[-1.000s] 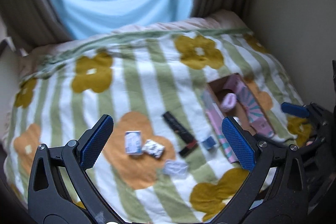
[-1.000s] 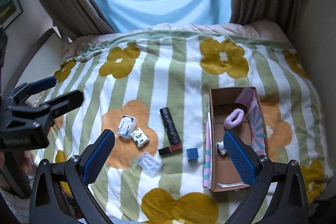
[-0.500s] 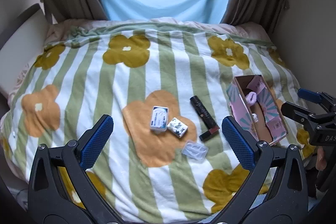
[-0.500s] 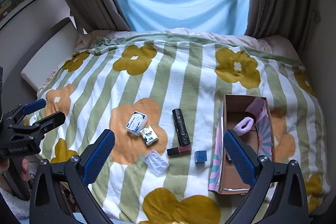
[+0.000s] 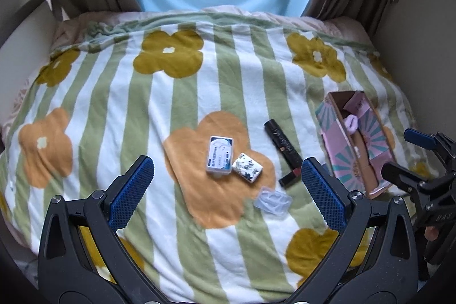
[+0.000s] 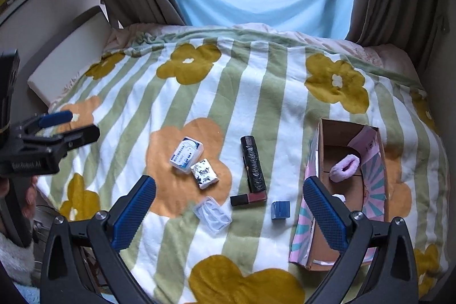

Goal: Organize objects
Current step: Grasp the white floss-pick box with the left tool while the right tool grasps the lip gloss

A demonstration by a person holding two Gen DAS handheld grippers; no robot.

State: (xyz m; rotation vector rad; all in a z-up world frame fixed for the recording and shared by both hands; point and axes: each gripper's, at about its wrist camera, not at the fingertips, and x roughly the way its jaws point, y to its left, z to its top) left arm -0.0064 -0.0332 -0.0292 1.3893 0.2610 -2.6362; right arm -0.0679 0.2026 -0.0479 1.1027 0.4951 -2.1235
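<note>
both tools hang above the near edge of a striped flower blanket (image 6: 256,81), and each one has its jaws spread wide with nothing between them. the left gripper (image 5: 225,190) looks down on the loose things: just ahead of it, between the lines of its two fingers, lie a white and blue case (image 5: 219,154) and a small patterned packet (image 5: 247,168), almost touching each other. a clear plastic tray (image 5: 273,201) lies nearer to its right finger, and a long black tube (image 5: 282,143) with a dark red lipstick (image 5: 290,178) at its near end lies ahead of that finger.

the right gripper (image 6: 229,204) has the same things in front of it, the clear tray nearest its middle. a small blue cube (image 6: 280,210) lies a little to the left of its right finger. the open cardboard box (image 6: 319,150) stands just behind that right finger, and a fluffy pink hair tie (image 6: 344,167) lies inside the box. each tool shows at the edge of the other's view.
</note>
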